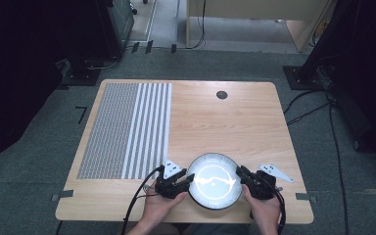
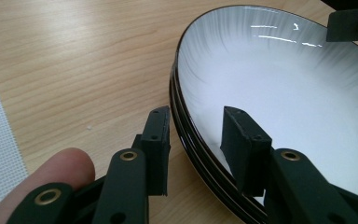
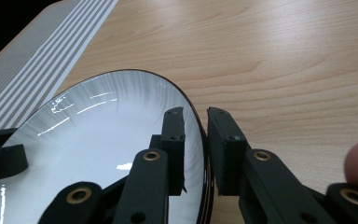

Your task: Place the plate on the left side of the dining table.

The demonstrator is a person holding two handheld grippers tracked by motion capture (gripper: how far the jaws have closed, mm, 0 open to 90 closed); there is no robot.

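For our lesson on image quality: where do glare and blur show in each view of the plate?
High view: a broad white glare washes out the centre of the plate. Left gripper view: thin bright streaks on the far rim; the fingertip at the bottom edge is soft. Right gripper view: streaks on the plate's left side; the near jaws are slightly blurred.

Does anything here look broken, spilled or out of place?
Nothing stands out. The plate looks whole and clean, lying flat near the front edge of the wooden table. The left gripper and right gripper each straddle its rim on opposite sides. The striped mat lies flat.
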